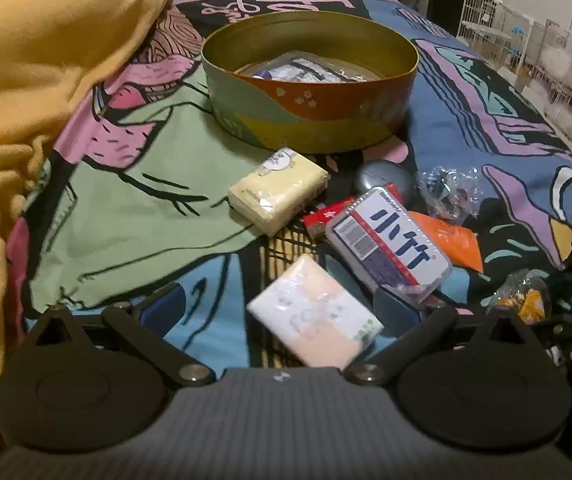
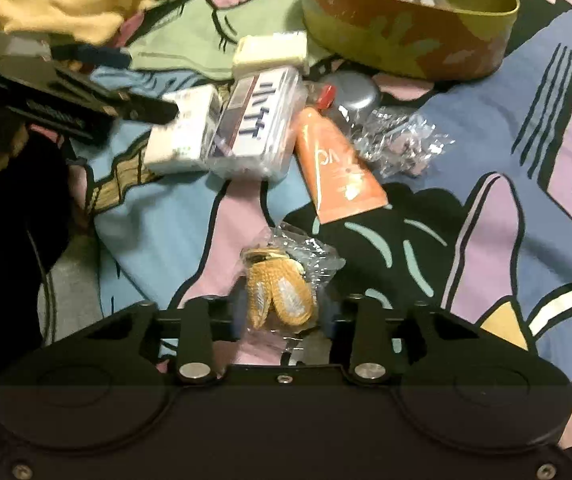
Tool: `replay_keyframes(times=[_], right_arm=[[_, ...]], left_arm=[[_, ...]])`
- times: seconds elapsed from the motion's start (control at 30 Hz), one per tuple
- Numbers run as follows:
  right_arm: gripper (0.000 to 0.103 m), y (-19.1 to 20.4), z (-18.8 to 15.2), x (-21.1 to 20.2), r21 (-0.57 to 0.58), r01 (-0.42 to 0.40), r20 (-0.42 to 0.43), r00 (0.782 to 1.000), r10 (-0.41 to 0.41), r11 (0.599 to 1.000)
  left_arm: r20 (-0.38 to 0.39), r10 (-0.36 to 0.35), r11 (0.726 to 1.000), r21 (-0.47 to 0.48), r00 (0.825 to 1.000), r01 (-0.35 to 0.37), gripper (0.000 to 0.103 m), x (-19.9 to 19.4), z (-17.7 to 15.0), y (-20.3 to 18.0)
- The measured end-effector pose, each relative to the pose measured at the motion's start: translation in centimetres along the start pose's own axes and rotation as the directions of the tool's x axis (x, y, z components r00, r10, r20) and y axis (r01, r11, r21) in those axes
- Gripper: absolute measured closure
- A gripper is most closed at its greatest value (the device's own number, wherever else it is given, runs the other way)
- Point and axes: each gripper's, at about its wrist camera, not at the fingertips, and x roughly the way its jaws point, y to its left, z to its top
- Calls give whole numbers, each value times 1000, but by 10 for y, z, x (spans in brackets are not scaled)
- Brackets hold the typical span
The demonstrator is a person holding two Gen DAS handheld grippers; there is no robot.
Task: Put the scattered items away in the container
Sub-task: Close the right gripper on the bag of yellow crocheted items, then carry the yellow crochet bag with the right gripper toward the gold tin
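Observation:
A round tin [image 1: 309, 116] stands on the bedspread with a packet inside; it also shows in the right wrist view [image 2: 405, 36]. My left gripper [image 1: 282, 312] is open around a pale pink-and-white tissue pack [image 1: 313, 312], also seen in the right wrist view [image 2: 184, 132]. My right gripper [image 2: 282, 312] has its pads on either side of a bagged yellow knitted charm [image 2: 282, 292], which also shows in the left wrist view [image 1: 525, 300]; the jaws look closed on it. Nearby lie a yellow tissue pack [image 1: 278, 190], a clear box of cotton swabs [image 1: 389, 240], an orange tube [image 2: 337, 168], a grey puck [image 1: 385, 178] and a crinkled clear bag [image 2: 401, 144].
A yellow blanket [image 1: 26, 80] is heaped at the left of the bed. A white wire pen [image 1: 533, 48] stands beyond the bed's right edge. The left gripper's body [image 2: 66, 100] reaches in from the left in the right wrist view.

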Motion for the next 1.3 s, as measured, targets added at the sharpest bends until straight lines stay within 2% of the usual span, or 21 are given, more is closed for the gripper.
replay_keyframes(times=[0.07,0.2,0.43,0.57,0.93,1.3], right_arm=[[78,-4,1,-6,28,0,26,1000,-1,1000],[78,-14,4,-19,79,-8,52,999,4,997],[78,-14,13,-41,96,5,81,997,-13,995],[78,-8,23,-53,81,2,103,995,-10,997],[78,-7,65,-95,82,28,184,982,-42,996],[78,0,92,-121,68,43,222,973,-57,997]], left_arm=[[-7,-18,1000,-14,1000,18,0,3,0,-2],[3,-47,998,-31,999,48,0,5,-1,-5],[64,-36,983,-179,997,47,0,-5,-10,7],[81,-17,974,-224,997,35,0,-7,-10,14],[127,-19,968,-246,992,50,0,-12,-14,15],[129,-35,965,-255,991,67,0,-12,-14,16]])
